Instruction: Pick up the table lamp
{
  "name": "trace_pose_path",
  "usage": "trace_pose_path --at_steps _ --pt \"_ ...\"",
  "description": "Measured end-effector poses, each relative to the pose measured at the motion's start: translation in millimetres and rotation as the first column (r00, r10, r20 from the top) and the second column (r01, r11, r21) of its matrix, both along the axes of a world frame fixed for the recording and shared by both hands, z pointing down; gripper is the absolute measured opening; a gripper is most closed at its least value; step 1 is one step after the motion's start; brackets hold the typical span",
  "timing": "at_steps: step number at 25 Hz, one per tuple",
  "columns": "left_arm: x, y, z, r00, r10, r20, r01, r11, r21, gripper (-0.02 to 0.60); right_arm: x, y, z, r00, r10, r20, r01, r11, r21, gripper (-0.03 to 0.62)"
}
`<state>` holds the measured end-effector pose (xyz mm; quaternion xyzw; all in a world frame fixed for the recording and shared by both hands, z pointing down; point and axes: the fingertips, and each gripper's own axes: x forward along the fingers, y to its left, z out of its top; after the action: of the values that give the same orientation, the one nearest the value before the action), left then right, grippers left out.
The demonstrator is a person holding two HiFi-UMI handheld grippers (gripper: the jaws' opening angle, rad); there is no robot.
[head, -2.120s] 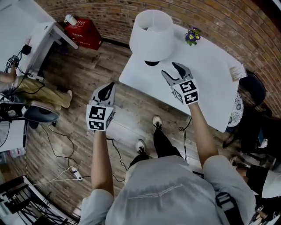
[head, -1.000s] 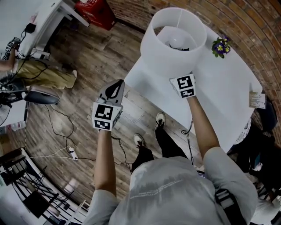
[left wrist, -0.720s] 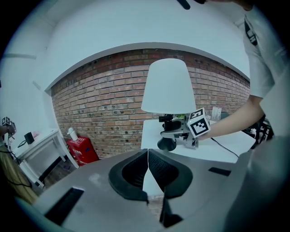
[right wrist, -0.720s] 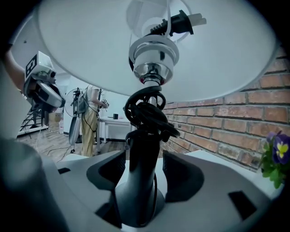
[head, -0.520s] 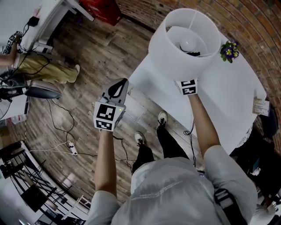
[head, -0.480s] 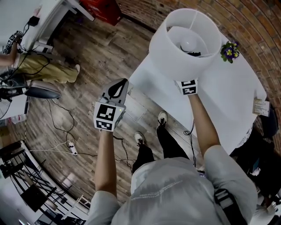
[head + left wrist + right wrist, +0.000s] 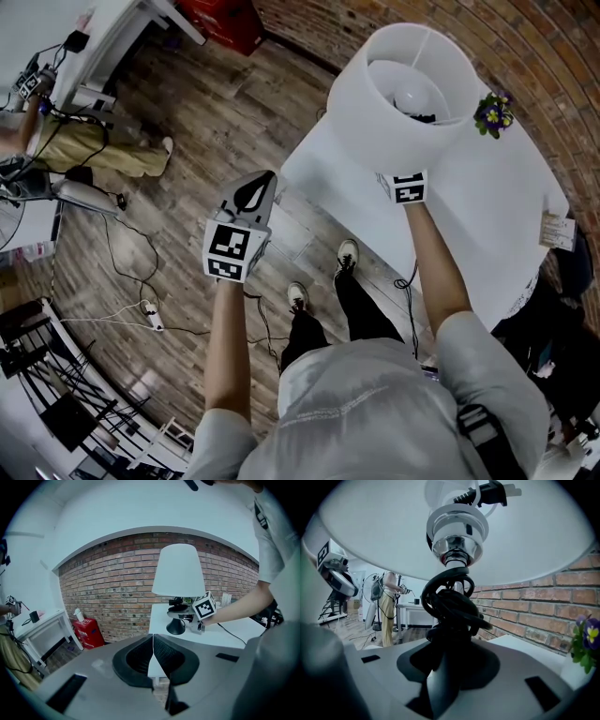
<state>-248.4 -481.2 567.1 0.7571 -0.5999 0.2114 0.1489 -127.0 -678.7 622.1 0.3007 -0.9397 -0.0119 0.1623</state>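
Note:
The table lamp has a wide white shade [image 7: 412,89], a chrome socket [image 7: 454,538] and a black stem wrapped in black cord [image 7: 452,604]. My right gripper [image 7: 449,641] is shut on that stem just under the shade. From above only its marker cube [image 7: 408,187] shows; the shade hides the jaws. In the left gripper view the lamp's black base [image 7: 176,627] is at the surface of the white table [image 7: 234,637]; I cannot tell if it touches. My left gripper [image 7: 264,180] hangs over the wood floor left of the table, shut and holding nothing.
A small pot of purple flowers [image 7: 494,112] stands on the table beyond the lamp, and a card [image 7: 555,230] lies at its right edge. A red box [image 7: 86,632] sits by the brick wall. A white desk [image 7: 42,623], a person and floor cables [image 7: 141,300] are at the left.
The right gripper went from open in front of the lamp to under the shade, shut on the stem. The shade now looks larger and further right. The left gripper barely moved.

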Motion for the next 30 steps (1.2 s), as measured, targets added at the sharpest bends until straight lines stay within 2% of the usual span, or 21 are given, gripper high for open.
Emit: trace_pose_path --at_steps 5,10,15,23,30 --pt "-10.0 8.4 -6.0 1.000 0.000 -0.010 0.001 1.000 0.019 0.014 11.3 13.1 -4.8 0.998 0.013 -0.066 -0.012 1.000 0.021 0.121" --pt "-7.5 18.0 -17.9 0.999 0.032 -0.013 -0.032 0.999 0.041 0.013 30.4 31.9 -30.0 0.998 0.051 -0.047 -0.050 0.998 0.031 0.121" --pt "-1.0 33.8 -35.8 0.994 0.107 -0.006 -0.106 0.991 0.079 0.013 52.3 63.6 -58.4 0.991 0.127 -0.037 -0.126 0.991 0.035 0.121" --pt "29.9 70.7 -65.2 0.974 0.225 0.003 -0.222 0.960 0.172 0.013 121.7 145.8 -90.8 0.963 0.261 -0.063 -0.259 0.965 0.032 0.121" --pt "50.9 114.4 -95.5 0.952 0.305 0.003 -0.296 0.922 0.248 0.013 158.2 238.2 -134.6 0.956 0.288 -0.055 -0.288 0.958 0.004 0.122"
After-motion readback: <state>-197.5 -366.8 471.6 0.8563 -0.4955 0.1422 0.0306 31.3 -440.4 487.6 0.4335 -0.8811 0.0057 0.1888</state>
